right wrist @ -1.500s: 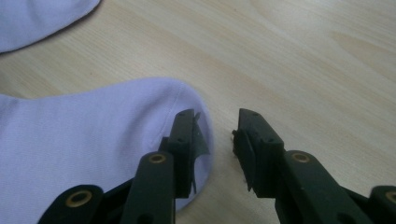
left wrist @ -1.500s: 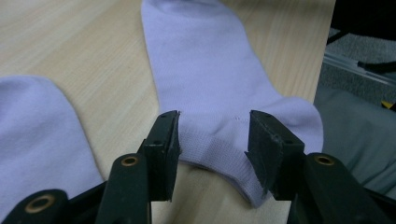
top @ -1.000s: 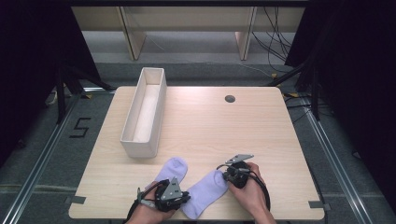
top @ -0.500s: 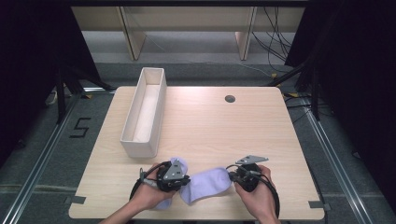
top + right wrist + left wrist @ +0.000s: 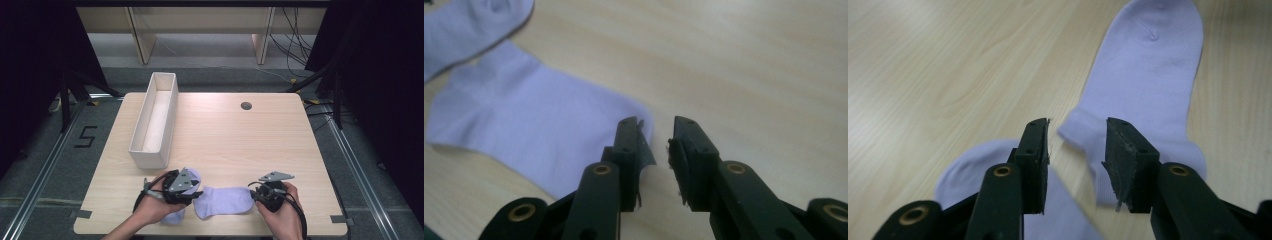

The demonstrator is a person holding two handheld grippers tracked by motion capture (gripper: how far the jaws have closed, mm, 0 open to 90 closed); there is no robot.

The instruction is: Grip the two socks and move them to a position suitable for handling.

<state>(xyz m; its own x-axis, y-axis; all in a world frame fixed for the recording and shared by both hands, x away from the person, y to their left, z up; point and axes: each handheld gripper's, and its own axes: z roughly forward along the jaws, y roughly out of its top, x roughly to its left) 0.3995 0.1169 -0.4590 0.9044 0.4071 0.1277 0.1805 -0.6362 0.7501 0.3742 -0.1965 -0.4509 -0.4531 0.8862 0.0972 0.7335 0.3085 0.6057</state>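
A pale lilac sock lies flat near the table's front edge, stretched between my two grippers. A second lilac sock lies partly under my left gripper. The left gripper's jaws have just been opening. In the left gripper view they stand apart over the flat sock's cuff without pressing it, with the second sock below. My right gripper has also just been opening. In its own view bare wood shows in the gap, and the sock's end lies beside one jaw.
A long white open box stands at the left of the wooden table, running away from me. A small dark round hole sits near the far edge. Dark floor and rails surround the table.
The two hands drew apart, pulling one sock out flat across the table's front. Both grippers then opened and let the sock go.
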